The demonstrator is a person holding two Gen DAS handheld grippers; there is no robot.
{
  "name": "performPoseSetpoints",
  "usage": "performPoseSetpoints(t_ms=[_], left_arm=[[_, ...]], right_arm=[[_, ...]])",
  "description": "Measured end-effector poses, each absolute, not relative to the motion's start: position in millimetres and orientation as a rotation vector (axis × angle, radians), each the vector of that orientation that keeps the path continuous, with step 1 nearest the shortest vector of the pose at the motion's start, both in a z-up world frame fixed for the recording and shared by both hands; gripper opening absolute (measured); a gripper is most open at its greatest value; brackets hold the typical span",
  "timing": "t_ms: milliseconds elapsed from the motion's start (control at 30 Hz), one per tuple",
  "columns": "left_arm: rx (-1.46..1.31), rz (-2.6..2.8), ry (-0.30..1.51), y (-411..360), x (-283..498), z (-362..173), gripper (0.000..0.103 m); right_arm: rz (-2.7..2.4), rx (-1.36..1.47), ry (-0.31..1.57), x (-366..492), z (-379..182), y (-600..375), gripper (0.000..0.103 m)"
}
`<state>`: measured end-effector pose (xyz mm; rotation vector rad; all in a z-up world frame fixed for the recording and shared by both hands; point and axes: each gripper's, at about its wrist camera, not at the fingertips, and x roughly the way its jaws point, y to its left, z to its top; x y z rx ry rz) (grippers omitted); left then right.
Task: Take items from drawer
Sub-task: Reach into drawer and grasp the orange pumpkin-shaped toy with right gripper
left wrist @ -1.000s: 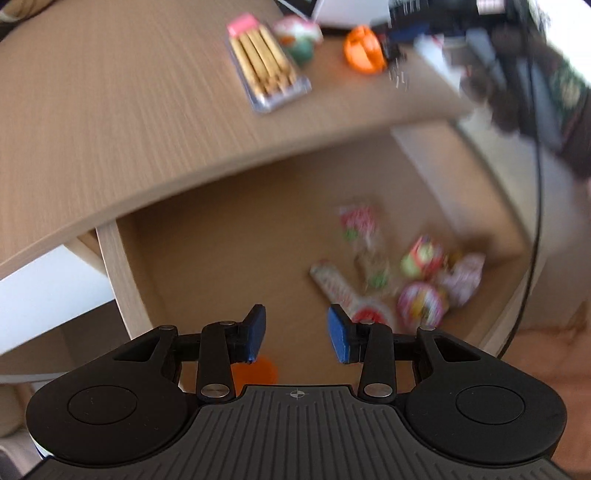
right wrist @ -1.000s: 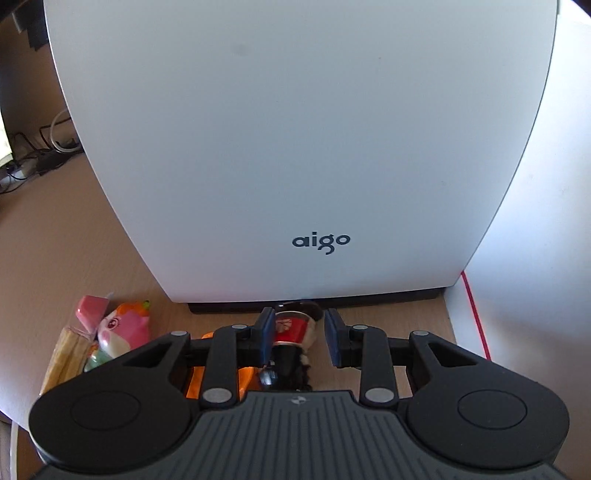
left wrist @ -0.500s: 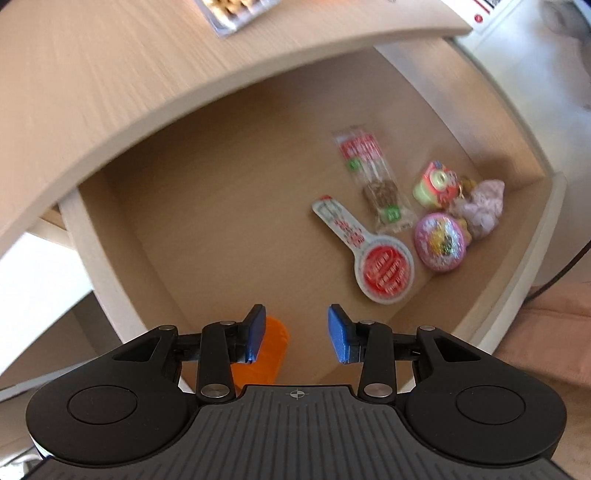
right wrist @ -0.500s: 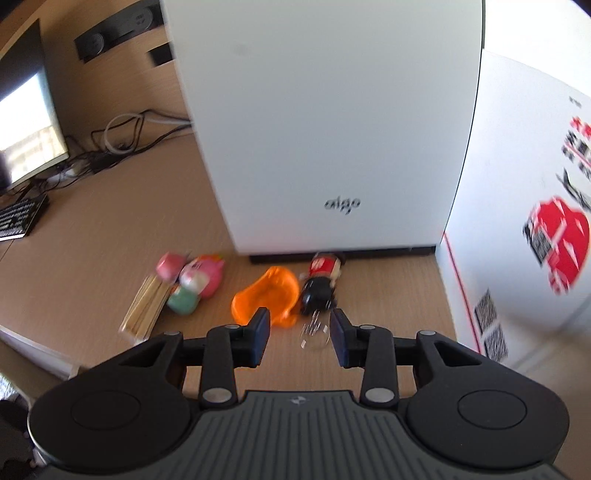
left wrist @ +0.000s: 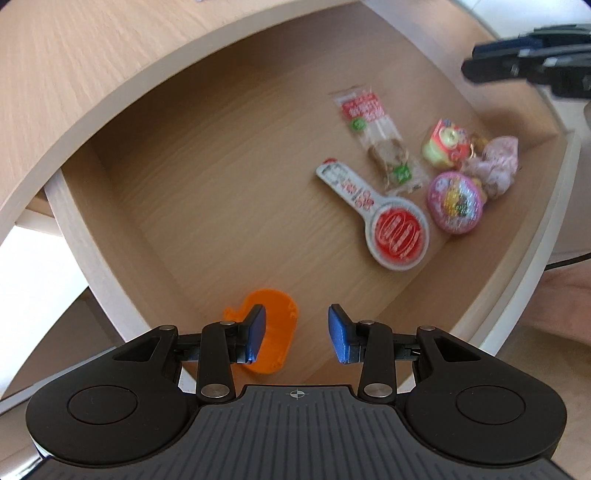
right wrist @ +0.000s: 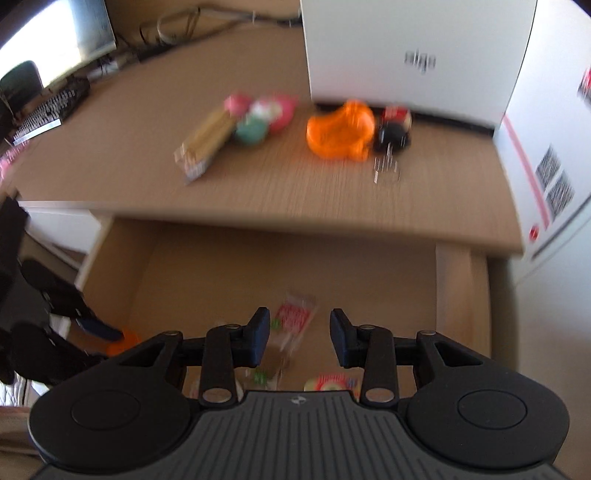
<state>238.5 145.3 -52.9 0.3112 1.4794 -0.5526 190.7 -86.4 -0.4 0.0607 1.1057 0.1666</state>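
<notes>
Bright daylight fills both fisheye views, whose edges bow strongly. Ahead of the left gripper (left wrist: 296, 328), the drawer (left wrist: 207, 177) is evenly lit, its far-right contents slightly soft, with the desk edge shading its far wall. Beyond the right gripper (right wrist: 299, 334), motion blur smears the desktop (right wrist: 280, 177); a monitor (right wrist: 70, 33) glares at the far left.

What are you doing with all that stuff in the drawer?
A person with a gripper in each hand is emptying an open drawer onto the desk. The left gripper hangs open over an orange cup in the drawer, not gripping it. The right gripper is empty, above the snack packet. Some toys and another orange cup already sit on the desk.
</notes>
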Motion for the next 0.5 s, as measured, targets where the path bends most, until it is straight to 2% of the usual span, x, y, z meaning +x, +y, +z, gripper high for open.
performPoseSetpoints(t_ms=[167,400,500], left_arm=[[0.353,-0.548,1.494,146.2,234.6,-54.9,0.038],[0.157,-0.514,1.472,169.3,252.1,-40.8,0.038],[0.160,-0.528,1.480,172.2,256.7,-37.1,0.038]], right_arm=[[0.158,0.054,1.187,186.8,-30.2,-79.3,0.035],[0.135,0.046,1.196,183.2,-41.8,-78.2,0.035],[0.135,0.051,1.195,180.1,-44.4,-80.2,0.035]])
